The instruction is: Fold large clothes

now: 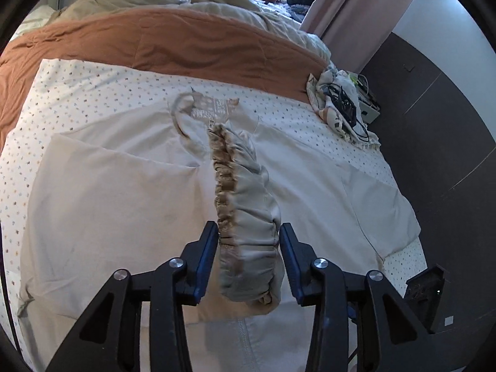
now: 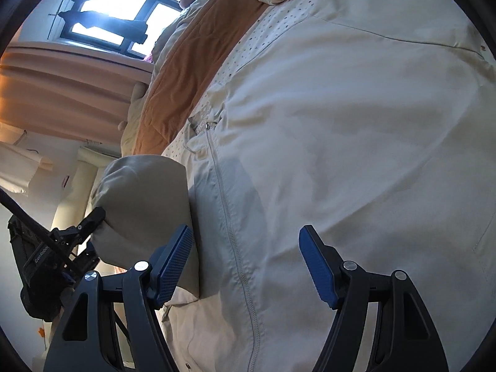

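Note:
A large cream zip jacket [image 1: 124, 192] lies spread flat on the bed, collar at the far end. It fills the right wrist view [image 2: 341, 155], its zipper [image 2: 229, 232] running down the middle. My left gripper [image 1: 249, 235] holds a gathered elastic cuff of the sleeve [image 1: 248, 217] between its blue pads, lifted above the jacket body. In the right wrist view the left gripper [image 2: 90, 226] shows at the left, holding that sleeve fold [image 2: 145, 192]. My right gripper [image 2: 246, 254] is open and empty just above the jacket front, straddling the zipper.
The bed has a dotted white sheet [image 1: 93, 83] and an orange blanket [image 1: 186, 43] beyond it. A pile of patterned cloth and black cables [image 1: 341, 102] sits at the bed's right corner. Dark floor [image 1: 434, 124] lies to the right. Curtains [image 2: 62, 86] and a window [image 2: 117, 9] are behind.

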`<action>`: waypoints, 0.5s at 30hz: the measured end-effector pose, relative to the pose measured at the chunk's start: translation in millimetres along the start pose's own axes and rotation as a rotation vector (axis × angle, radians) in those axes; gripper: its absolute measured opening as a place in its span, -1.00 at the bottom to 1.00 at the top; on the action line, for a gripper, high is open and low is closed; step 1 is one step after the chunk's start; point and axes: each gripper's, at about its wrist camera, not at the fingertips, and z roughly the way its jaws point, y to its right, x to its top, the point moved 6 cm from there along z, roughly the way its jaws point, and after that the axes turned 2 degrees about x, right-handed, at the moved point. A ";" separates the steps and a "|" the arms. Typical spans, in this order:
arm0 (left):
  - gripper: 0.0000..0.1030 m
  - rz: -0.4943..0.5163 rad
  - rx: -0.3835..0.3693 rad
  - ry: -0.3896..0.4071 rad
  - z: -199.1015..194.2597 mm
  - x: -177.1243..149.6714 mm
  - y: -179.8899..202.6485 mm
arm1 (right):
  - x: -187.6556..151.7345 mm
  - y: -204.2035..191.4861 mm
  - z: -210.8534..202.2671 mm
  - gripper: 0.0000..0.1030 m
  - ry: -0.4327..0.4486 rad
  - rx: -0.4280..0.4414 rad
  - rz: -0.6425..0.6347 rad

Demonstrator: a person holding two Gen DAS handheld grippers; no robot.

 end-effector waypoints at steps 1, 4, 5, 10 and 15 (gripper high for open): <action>0.40 0.002 -0.006 -0.004 4.8 -2.9 3.4 | 1.5 0.4 0.0 0.36 0.002 -0.004 0.000; 1.00 0.017 -0.032 0.003 6.5 -12.2 9.6 | 3.2 1.7 0.8 0.36 0.005 -0.020 -0.002; 1.00 0.022 -0.025 0.007 4.2 -14.7 9.1 | 3.0 3.0 0.5 0.36 0.005 -0.024 -0.004; 1.00 0.031 0.056 0.025 -16.7 -22.0 -15.7 | -0.6 2.4 3.7 0.36 -0.016 -0.037 -0.021; 1.00 0.020 0.173 0.056 -47.3 -31.4 -72.0 | -3.0 0.8 19.8 0.36 -0.056 -0.009 -0.009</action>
